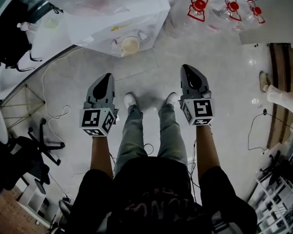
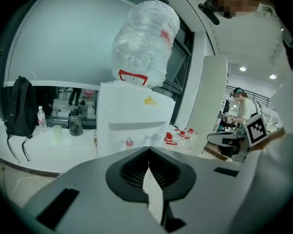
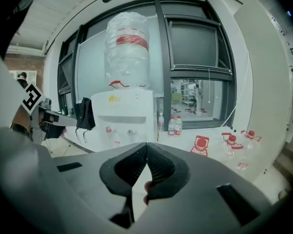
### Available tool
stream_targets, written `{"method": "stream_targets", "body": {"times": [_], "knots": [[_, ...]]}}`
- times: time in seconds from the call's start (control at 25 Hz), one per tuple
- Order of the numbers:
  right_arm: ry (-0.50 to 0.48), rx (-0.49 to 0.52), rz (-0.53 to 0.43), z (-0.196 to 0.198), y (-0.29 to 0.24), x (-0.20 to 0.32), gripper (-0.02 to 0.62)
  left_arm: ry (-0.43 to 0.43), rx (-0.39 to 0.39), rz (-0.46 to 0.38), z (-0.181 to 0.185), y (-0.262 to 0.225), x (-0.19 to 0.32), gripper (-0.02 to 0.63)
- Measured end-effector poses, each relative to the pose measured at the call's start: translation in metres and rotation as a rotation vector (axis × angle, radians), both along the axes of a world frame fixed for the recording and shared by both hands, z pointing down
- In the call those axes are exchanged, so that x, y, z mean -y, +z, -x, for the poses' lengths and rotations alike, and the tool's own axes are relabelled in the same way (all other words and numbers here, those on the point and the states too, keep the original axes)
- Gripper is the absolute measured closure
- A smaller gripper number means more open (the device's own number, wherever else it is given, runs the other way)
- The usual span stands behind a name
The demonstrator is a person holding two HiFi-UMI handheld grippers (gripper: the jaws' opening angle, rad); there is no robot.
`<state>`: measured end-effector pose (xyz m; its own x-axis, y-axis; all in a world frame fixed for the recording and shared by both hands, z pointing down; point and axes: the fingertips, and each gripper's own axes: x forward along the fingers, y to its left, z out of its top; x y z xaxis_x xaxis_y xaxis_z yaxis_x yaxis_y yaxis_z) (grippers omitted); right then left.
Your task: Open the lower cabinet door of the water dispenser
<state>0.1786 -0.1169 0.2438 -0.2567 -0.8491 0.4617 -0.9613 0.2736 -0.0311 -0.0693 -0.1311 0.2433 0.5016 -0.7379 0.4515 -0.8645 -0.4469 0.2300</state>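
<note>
The white water dispenser (image 1: 121,14) stands ahead of my feet with a clear bottle upside down on top (image 2: 144,40). Its two taps (image 2: 139,141) show on the front (image 3: 123,112); the lower cabinet door is hidden behind the gripper bodies in both gripper views. My left gripper (image 1: 108,78) is held in the air left of the knees, and its jaws meet at the tips (image 2: 148,149) with nothing between them. My right gripper (image 1: 186,68) hangs level with it on the right, also shut and empty (image 3: 147,144). Both point at the dispenser from well short of it.
Empty bottles with red handles (image 1: 224,6) lie on the floor right of the dispenser. A black backpack (image 2: 19,108) hangs at the left by a ledge with bottles. An office chair (image 1: 36,147) and loose cables (image 1: 53,113) are at my left. A person (image 2: 241,106) sits at a desk far right.
</note>
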Motion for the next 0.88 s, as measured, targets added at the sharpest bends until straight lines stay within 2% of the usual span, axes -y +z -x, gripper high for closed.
{"method": "stream_targets", "body": {"times": [0.36, 0.48, 0.64, 0.88], "knots": [[-0.045, 0.015, 0.013, -0.024, 0.076, 0.012, 0.581, -0.056, 0.015, -0.004, -0.02, 0.071, 0.004, 0.596], [-0.059, 0.018, 0.019, -0.025, 0.108, 0.014, 0.581, -0.077, 0.002, 0.004, -0.021, 0.1, 0.004, 0.597], [-0.076, 0.022, 0.014, -0.022, 0.151, 0.02, 0.581, -0.07, 0.034, -0.007, -0.019, 0.144, 0.007, 0.596], [-0.088, 0.035, 0.002, -0.017, 0.203, 0.025, 0.581, -0.092, 0.038, -0.025, -0.011, 0.196, 0.013, 0.595]]}}
